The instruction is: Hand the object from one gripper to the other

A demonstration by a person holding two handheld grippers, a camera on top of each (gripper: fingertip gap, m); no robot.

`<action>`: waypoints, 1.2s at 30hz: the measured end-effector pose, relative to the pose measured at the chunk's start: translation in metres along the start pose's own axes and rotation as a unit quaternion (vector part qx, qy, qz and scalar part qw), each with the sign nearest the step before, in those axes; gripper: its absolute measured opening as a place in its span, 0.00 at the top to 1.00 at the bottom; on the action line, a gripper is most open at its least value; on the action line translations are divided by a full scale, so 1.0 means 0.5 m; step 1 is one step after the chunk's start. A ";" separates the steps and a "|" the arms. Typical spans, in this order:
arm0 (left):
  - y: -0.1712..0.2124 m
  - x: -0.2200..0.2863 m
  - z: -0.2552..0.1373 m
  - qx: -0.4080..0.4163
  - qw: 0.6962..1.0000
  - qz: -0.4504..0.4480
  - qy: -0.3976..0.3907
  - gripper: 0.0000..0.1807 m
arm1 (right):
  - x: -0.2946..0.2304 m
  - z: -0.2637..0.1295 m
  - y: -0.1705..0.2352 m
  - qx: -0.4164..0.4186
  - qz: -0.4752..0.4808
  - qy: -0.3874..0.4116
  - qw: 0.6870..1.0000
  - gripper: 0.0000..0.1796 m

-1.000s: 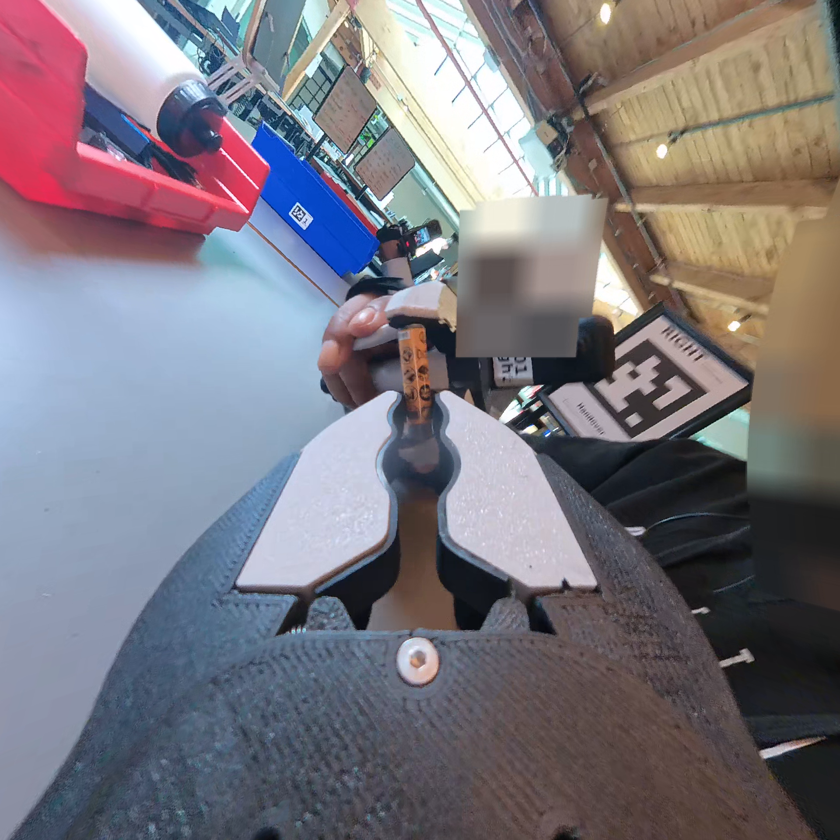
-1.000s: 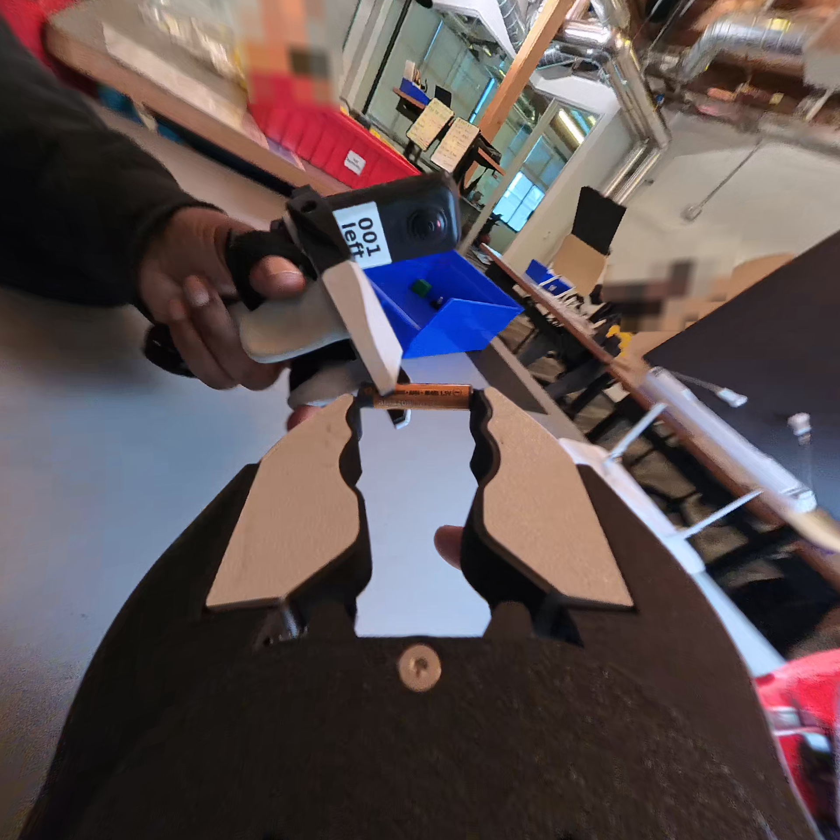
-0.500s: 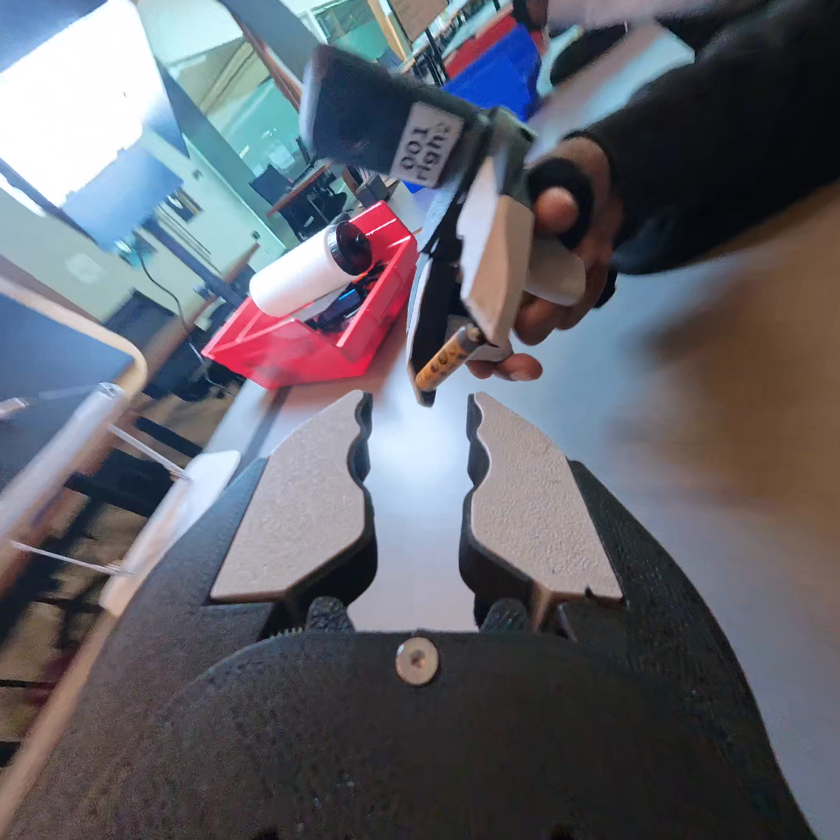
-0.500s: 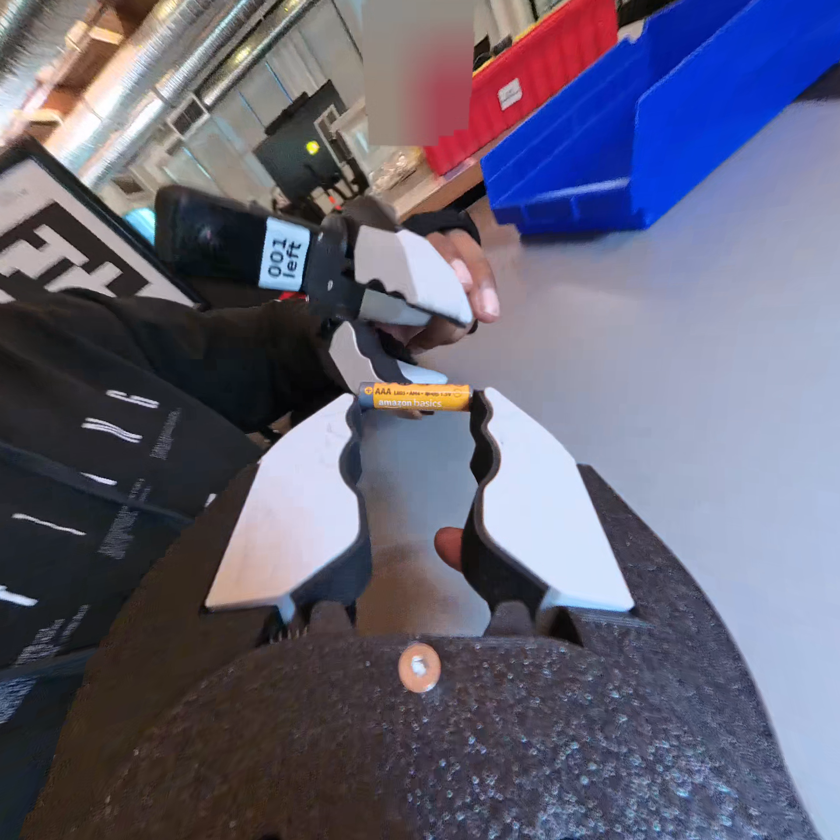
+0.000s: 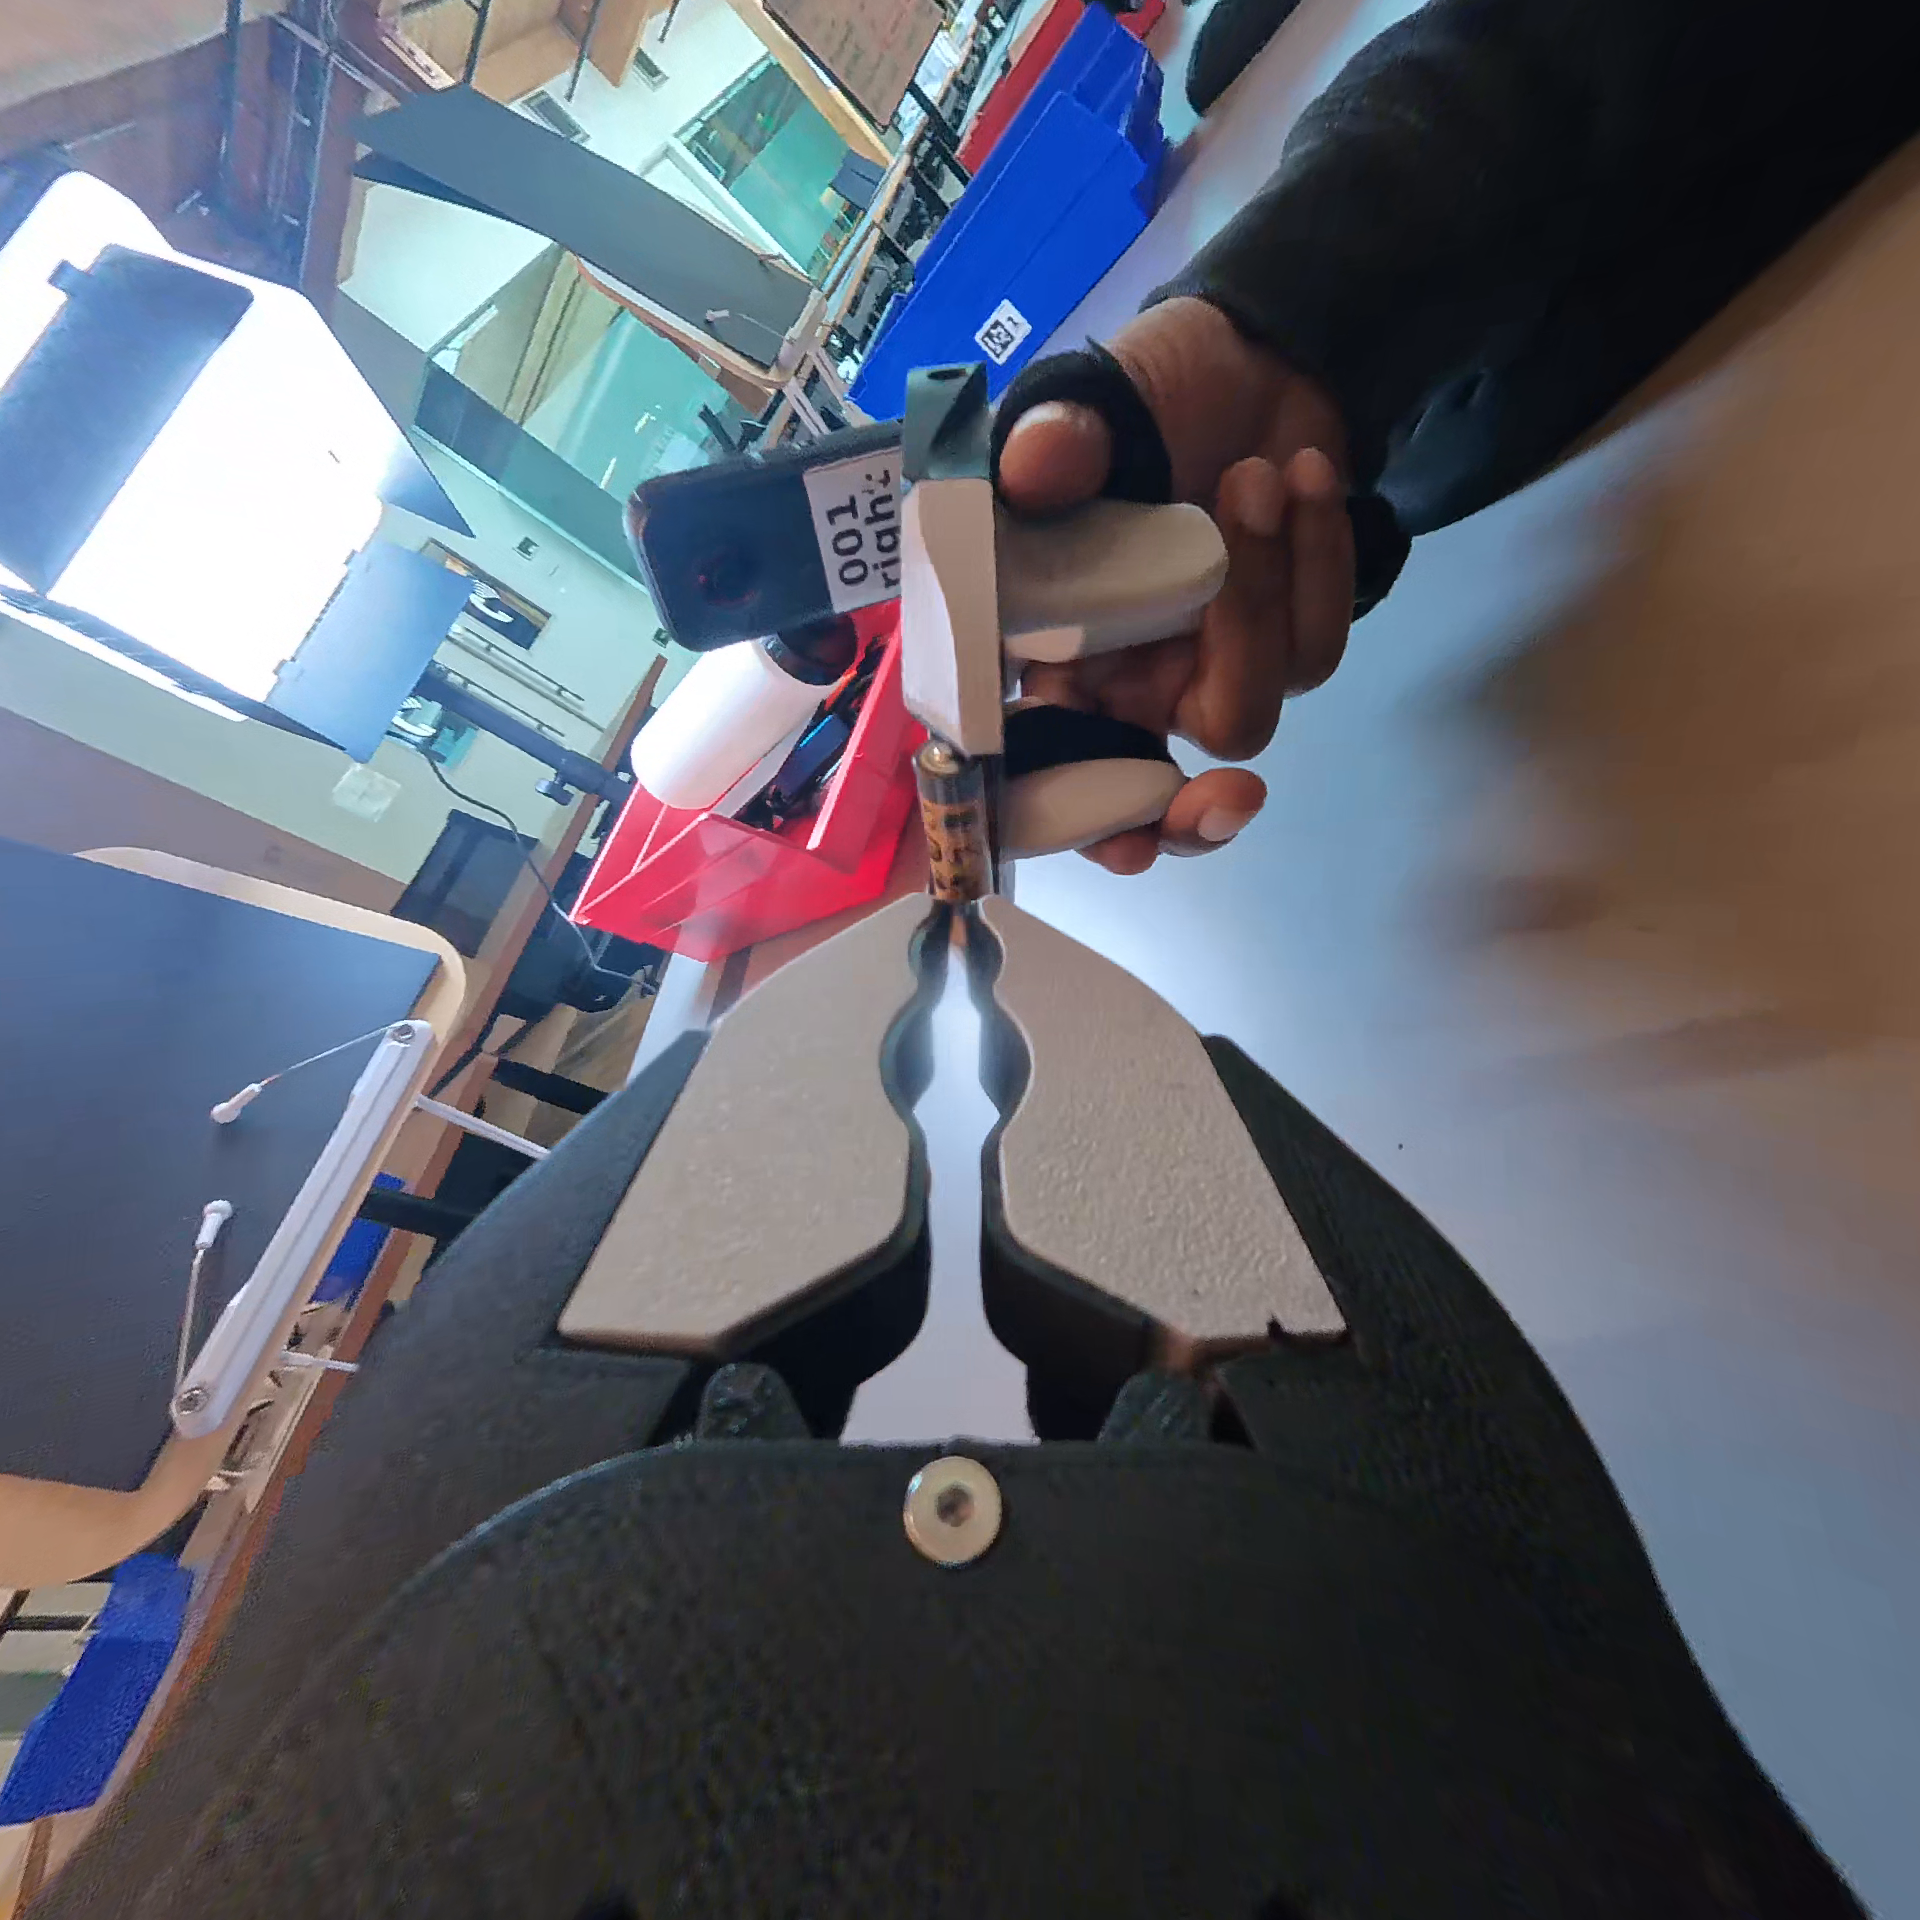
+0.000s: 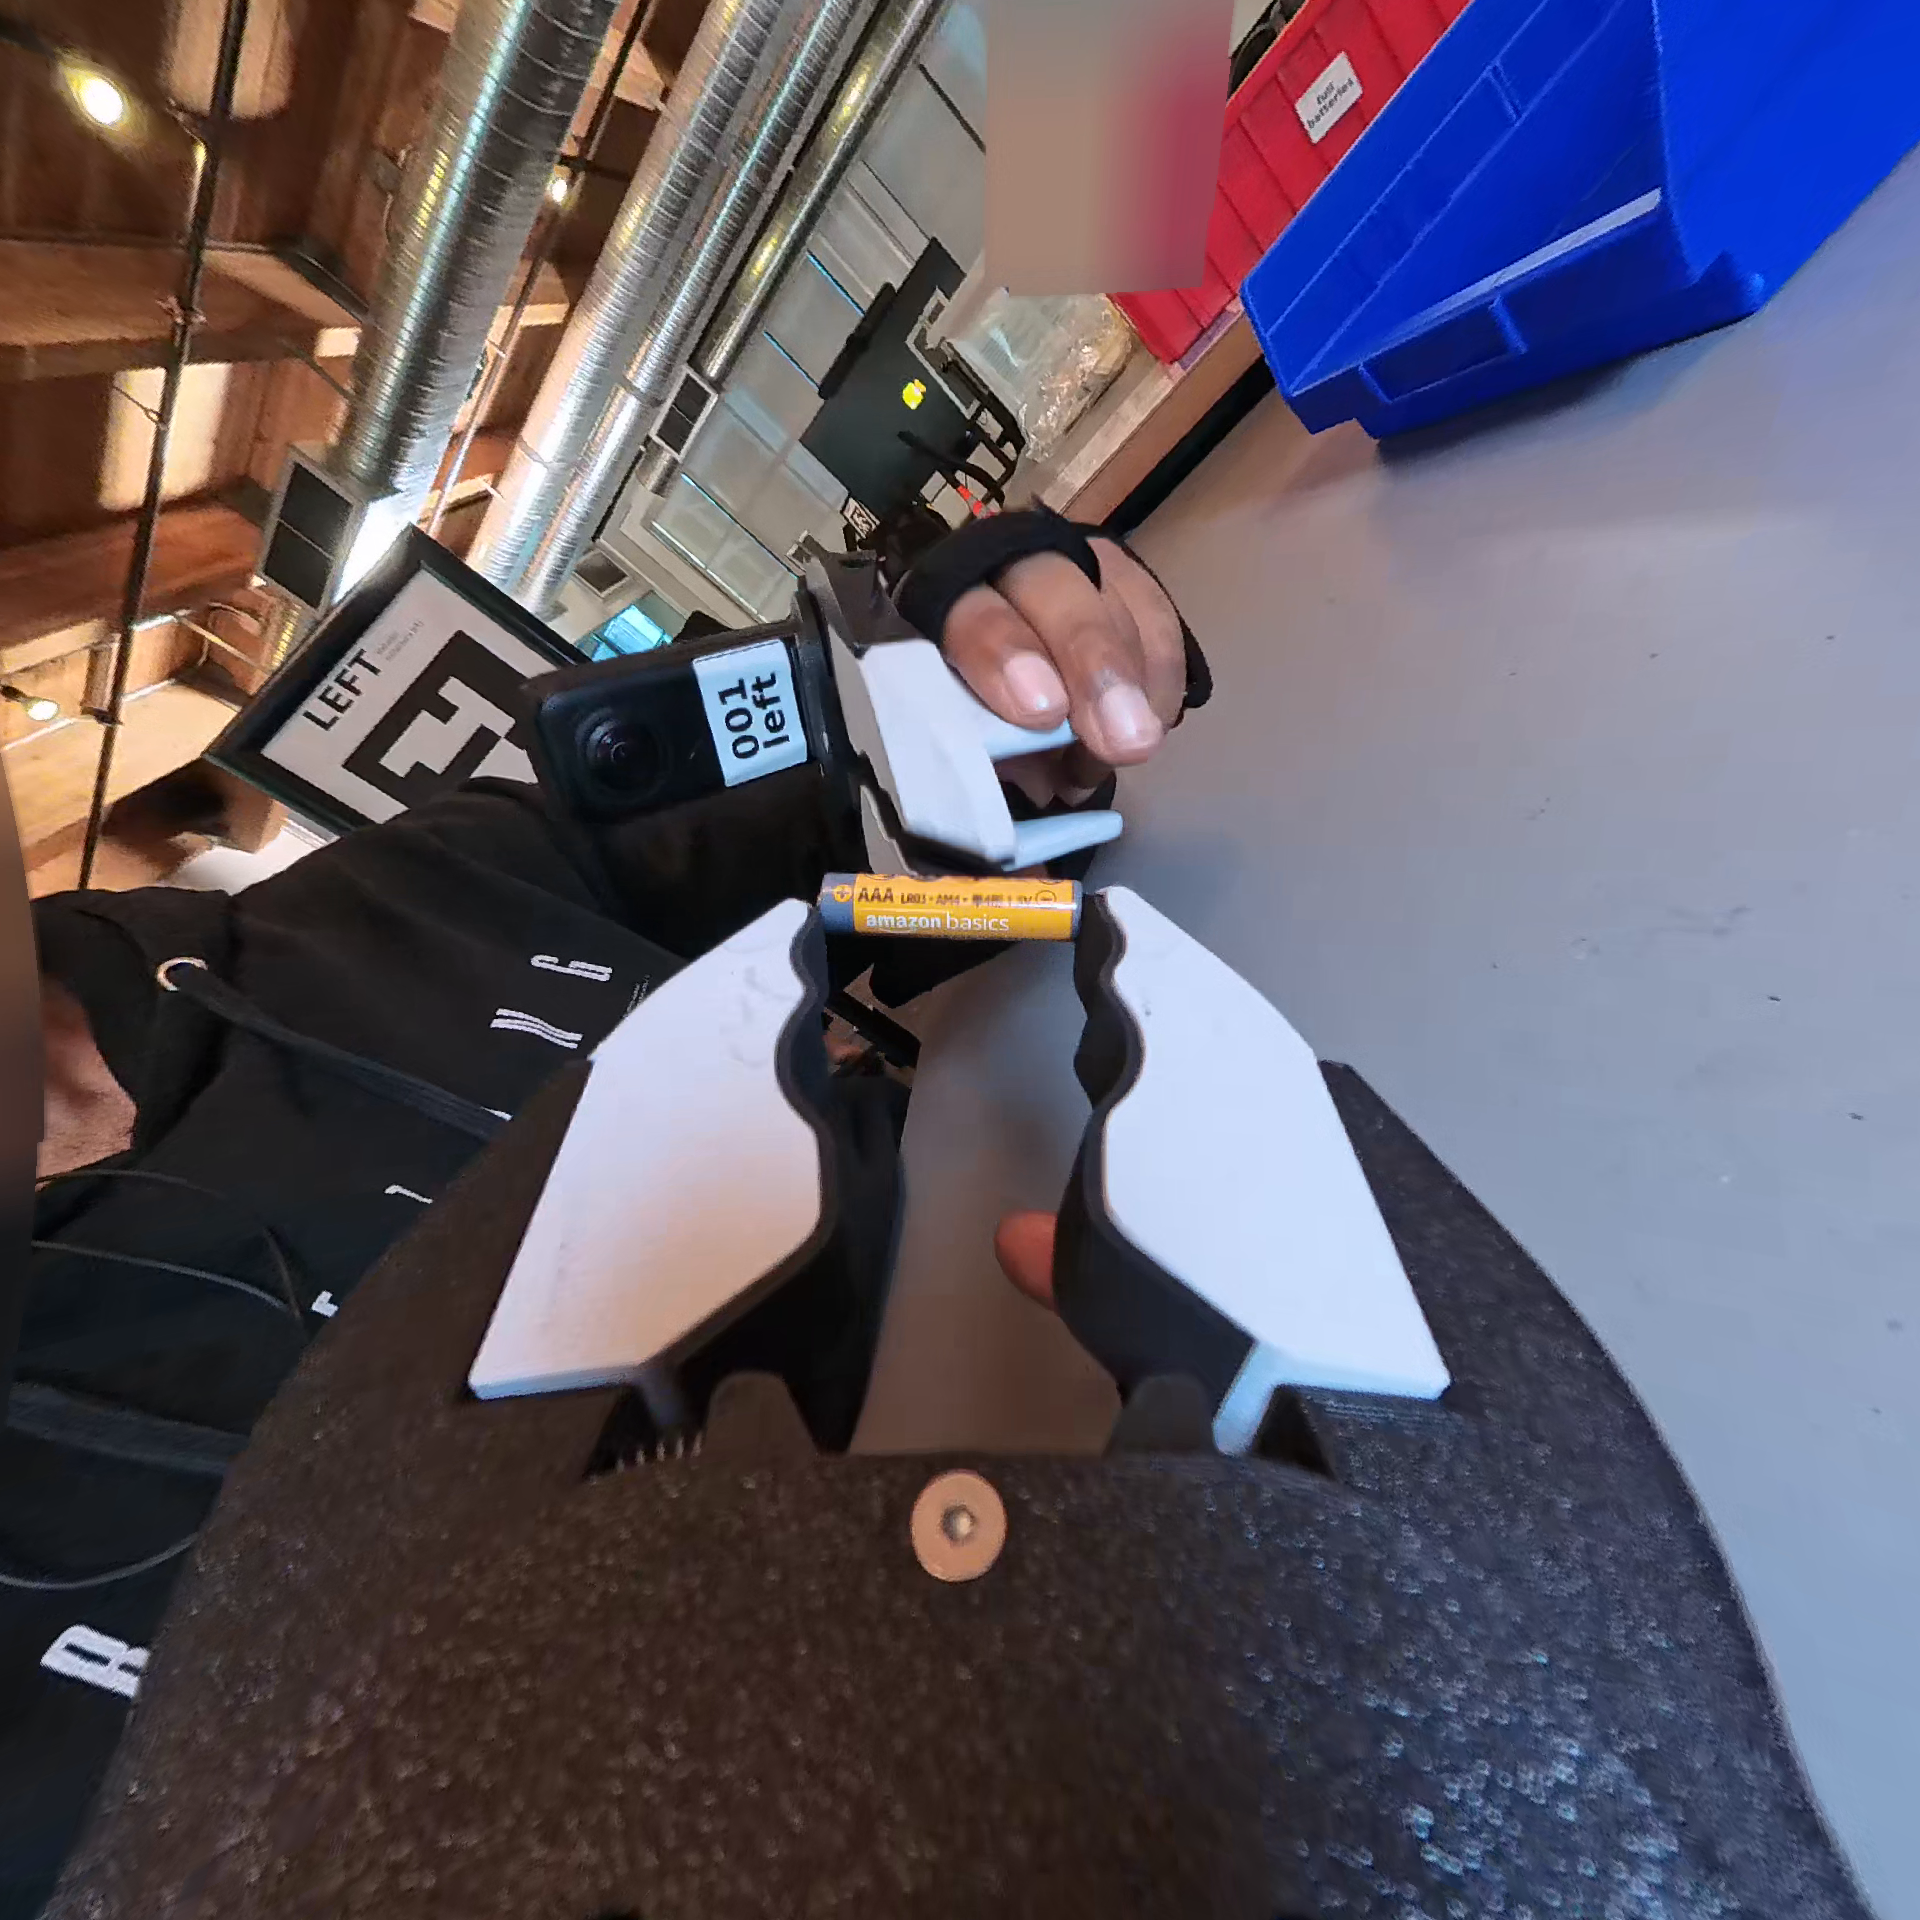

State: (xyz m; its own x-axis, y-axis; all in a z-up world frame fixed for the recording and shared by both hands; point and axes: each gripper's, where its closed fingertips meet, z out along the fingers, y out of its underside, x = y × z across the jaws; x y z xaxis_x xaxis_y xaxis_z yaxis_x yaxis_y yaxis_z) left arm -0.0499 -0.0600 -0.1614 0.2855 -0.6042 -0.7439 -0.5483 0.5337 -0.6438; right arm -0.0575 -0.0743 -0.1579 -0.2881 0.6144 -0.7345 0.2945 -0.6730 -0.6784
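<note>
One battery pinched endwise by the right hand-held gripper; the left hand-held gripper seems nearly closed.

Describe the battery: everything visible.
The battery is a small, slim cylinder with an orange-yellow printed wrapper, a dark band at one end and metal end caps. It is held off the grey table, clamped end to end between the fingertips of the right hand-held gripper, lying crosswise in the right wrist view. In the left wrist view it appears end-on in line with the left hand-held gripper, whose nearly closed tips meet its near end; whether they grip it is unclear.
</note>
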 end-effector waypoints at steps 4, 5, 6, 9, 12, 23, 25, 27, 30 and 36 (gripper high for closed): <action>-0.002 0.001 0.002 0.003 1.000 -0.006 0.002 0.89 | 0.000 0.000 0.001 0.000 0.007 -0.003 1.000 0.74; -0.003 0.003 0.002 0.003 1.000 -0.004 0.003 0.88 | -0.001 0.002 0.002 0.000 0.008 -0.005 1.000 0.74; -0.004 0.005 0.002 0.004 1.000 -0.005 0.005 0.89 | -0.001 0.003 0.003 -0.002 0.009 -0.006 1.000 0.74; -0.007 0.008 0.002 0.006 1.000 -0.009 0.011 0.94 | -0.002 0.007 0.005 -0.001 0.019 -0.014 1.000 0.74; -0.005 0.010 0.002 0.005 1.000 -0.013 0.016 0.94 | 0.000 0.006 0.007 -0.003 0.025 -0.016 1.000 0.74; 0.007 -0.041 -0.002 0.052 0.866 -0.478 0.137 0.95 | 0.008 -0.046 -0.075 0.059 -0.375 0.198 0.904 0.71; 0.010 -0.031 0.000 0.053 0.807 -0.558 0.185 0.95 | 0.011 -0.047 -0.065 0.017 -0.492 0.249 0.834 0.72; 0.016 -0.018 0.004 0.046 0.761 -0.610 0.217 0.95 | 0.020 -0.043 -0.052 -0.031 -0.568 0.283 0.773 0.72; 0.019 0.005 0.007 0.031 0.717 -0.649 0.254 0.95 | 0.035 -0.036 -0.032 -0.080 -0.626 0.303 0.714 0.71; 0.026 0.040 0.013 -0.002 0.688 -0.666 0.288 0.95 | 0.053 -0.018 -0.001 -0.126 -0.657 0.299 0.681 0.71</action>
State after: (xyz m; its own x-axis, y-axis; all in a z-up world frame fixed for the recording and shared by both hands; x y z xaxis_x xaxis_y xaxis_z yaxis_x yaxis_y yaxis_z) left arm -0.0462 -0.0615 -0.1859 0.1786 -0.6896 0.7018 -0.1044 -0.7225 -0.6834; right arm -0.0571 -0.0538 -0.1770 -0.0532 0.7268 0.6848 0.3087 0.6641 -0.6809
